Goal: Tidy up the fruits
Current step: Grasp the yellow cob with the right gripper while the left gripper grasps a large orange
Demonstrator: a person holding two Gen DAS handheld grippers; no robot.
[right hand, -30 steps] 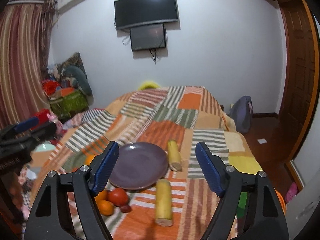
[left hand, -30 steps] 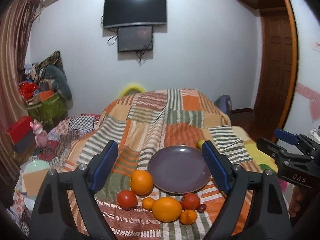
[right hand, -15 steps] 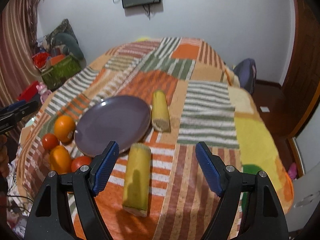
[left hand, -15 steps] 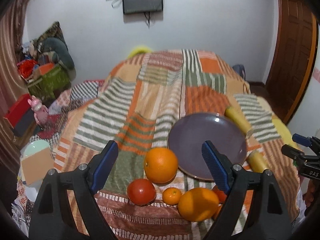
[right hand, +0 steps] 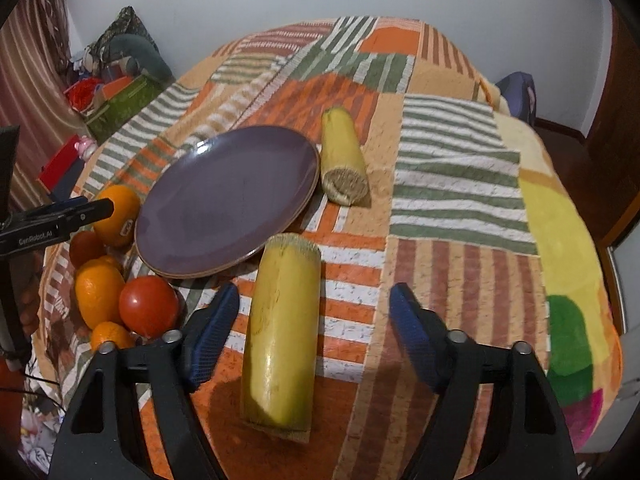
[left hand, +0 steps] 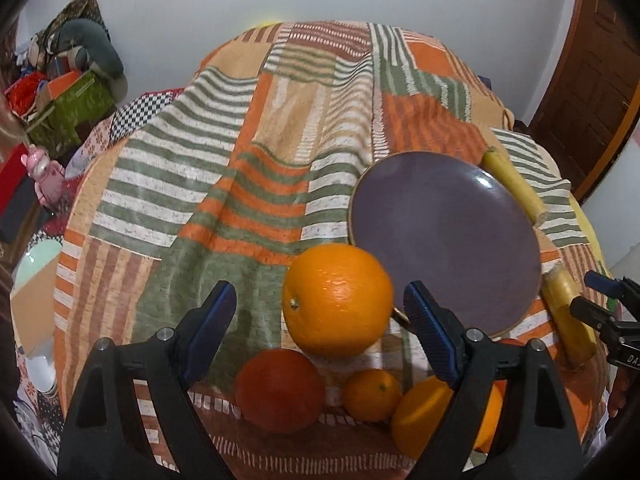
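A purple plate (left hand: 444, 236) (right hand: 228, 200) lies bare on the striped patchwork blanket. My left gripper (left hand: 320, 312) is open, its fingers on either side of a large orange (left hand: 338, 300), not touching it. Below it lie a red tomato (left hand: 280, 390), a small orange (left hand: 372, 394) and another orange (left hand: 424, 412). My right gripper (right hand: 314, 328) is open around a yellow cut stalk piece (right hand: 282, 336) lying on the blanket. A second yellow piece (right hand: 344, 156) lies beside the plate's far right rim. The fruit cluster (right hand: 120, 292) sits left of the plate.
The blanket (left hand: 248, 184) covers a rounded surface that drops off at all sides. Boxes, bags and toys (left hand: 60, 92) pile up at the left by the wall. A wooden door (left hand: 592, 80) stands at the right.
Both grippers have moved down and forward toward the blanket. The left now brackets the large orange and the right now brackets the near yellow piece. Nothing was grasped.
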